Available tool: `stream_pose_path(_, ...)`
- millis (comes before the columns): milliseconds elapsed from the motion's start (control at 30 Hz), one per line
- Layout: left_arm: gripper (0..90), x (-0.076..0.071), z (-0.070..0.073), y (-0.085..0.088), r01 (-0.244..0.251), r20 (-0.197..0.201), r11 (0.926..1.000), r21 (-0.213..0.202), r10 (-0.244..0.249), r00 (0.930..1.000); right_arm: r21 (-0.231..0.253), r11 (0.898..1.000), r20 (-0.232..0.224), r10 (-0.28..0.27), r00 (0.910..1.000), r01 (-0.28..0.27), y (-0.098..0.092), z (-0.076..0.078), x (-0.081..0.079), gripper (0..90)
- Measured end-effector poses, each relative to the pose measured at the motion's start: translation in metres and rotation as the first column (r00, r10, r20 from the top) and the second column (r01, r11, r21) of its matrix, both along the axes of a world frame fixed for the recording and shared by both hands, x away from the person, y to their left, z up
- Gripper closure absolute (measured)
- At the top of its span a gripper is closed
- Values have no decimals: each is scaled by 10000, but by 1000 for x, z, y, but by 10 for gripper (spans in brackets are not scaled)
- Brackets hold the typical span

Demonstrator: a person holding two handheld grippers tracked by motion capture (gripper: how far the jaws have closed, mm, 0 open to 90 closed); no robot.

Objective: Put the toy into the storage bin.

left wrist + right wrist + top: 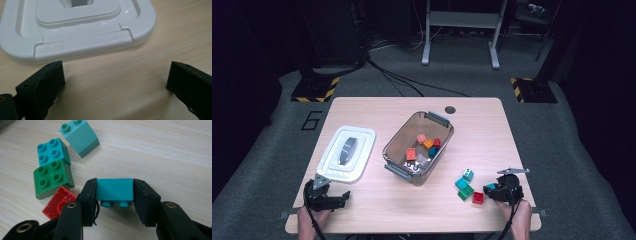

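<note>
My right tongs (114,195) pinch a teal plastic building brick (114,189) (studs facing me) at the near right of the wooden tabletop (492,130). My left tongs (115,82) stand spread, near left.

White lid (347,154) (flat) beside bin (398,143)

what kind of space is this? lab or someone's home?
Probably a lab or recording space, not a home: a lone wooden table on grey carpet in a dark room, hazard-striped stand bases at the back corners, loose cables on the floor and a metal frame behind.
</note>
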State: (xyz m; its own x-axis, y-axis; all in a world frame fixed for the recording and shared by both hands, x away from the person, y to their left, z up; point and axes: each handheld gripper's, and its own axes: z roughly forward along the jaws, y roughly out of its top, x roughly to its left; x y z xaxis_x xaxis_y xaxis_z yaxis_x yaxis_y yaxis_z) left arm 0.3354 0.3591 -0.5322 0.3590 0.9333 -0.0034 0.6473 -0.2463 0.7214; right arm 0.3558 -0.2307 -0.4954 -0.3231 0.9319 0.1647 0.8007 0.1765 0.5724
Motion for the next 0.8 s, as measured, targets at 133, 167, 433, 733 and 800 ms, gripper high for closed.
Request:
stream_pose_path(133,13,0,0,0,-5,8,10000,-1,5,10000,-146,9998,175,-106,9998,109,1,1,-1,584)
stream_pose_path(167,13,0,0,0,-19,13,10000,5,19,10000,-159,9997,200,-160,9997,163,1,3,-1,588)
stream_pose_path(433,12,0,0,0,-7,8,10000,-3,7,10000,-207,9996,289,-171,9994,177,2,3,1,588)
stream_pose_path(733,13,0,0,0,-6,6,10000,-3,6,10000,-739,9972,305,-36,9995,58,9,1,4,575)
stream_pose_path(800,12,0,0,0,-7,10,10000,-4,7,10000,-782,9969,267,-42,9996,63,10,1,4,581)
